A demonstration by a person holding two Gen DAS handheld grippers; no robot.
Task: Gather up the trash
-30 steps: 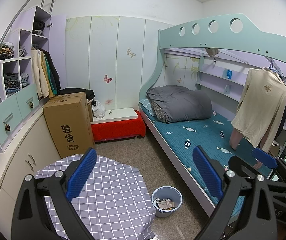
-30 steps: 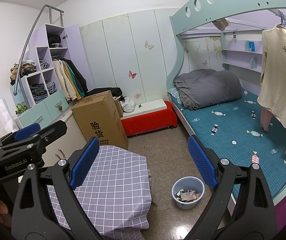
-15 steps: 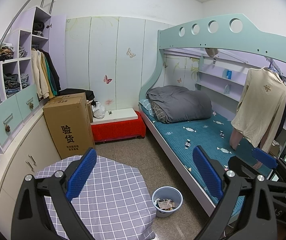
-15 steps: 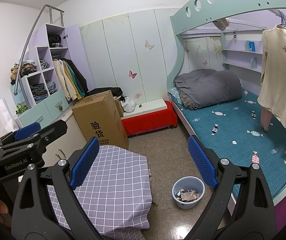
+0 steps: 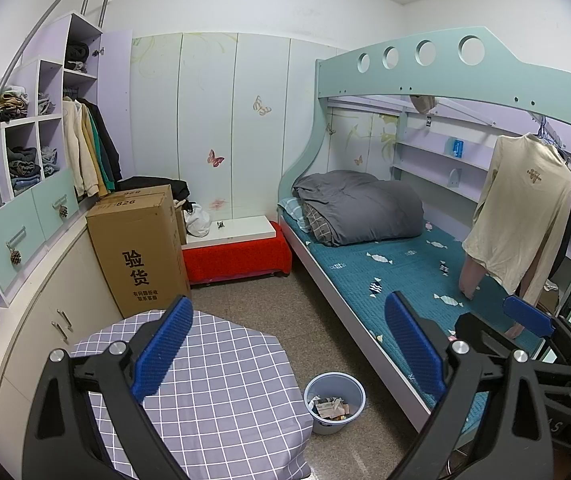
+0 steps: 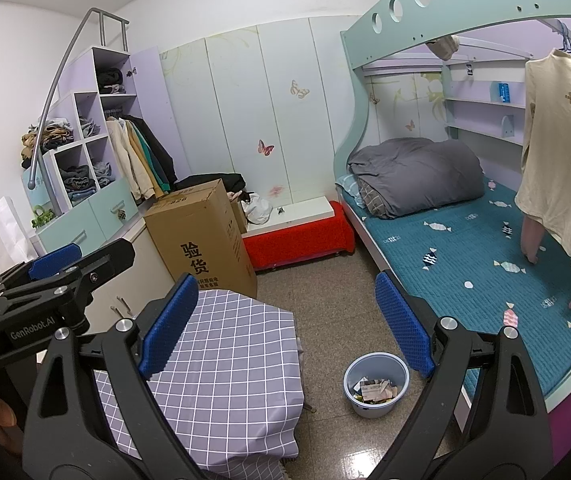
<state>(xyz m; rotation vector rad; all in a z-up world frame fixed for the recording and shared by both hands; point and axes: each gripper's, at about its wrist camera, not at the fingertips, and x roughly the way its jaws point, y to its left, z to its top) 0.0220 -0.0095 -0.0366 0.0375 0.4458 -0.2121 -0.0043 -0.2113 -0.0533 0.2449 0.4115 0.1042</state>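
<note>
A light blue bin [image 5: 334,402] with paper scraps [image 5: 330,407] in it stands on the floor between the table and the bed; it also shows in the right wrist view [image 6: 376,384]. My left gripper [image 5: 287,344] is open and empty, held high above the table and bin. My right gripper [image 6: 285,322] is open and empty at about the same height. The left gripper also shows at the left of the right wrist view [image 6: 55,264]. The right gripper's blue pad [image 5: 527,315] shows at the right of the left wrist view.
A table with a grey checked cloth [image 5: 209,384] is below me. A tall cardboard box [image 5: 137,248] stands by white cabinets [image 5: 37,320]. A red bench [image 5: 237,256] is by the far wall. A bunk bed with a teal mattress [image 5: 397,276] fills the right.
</note>
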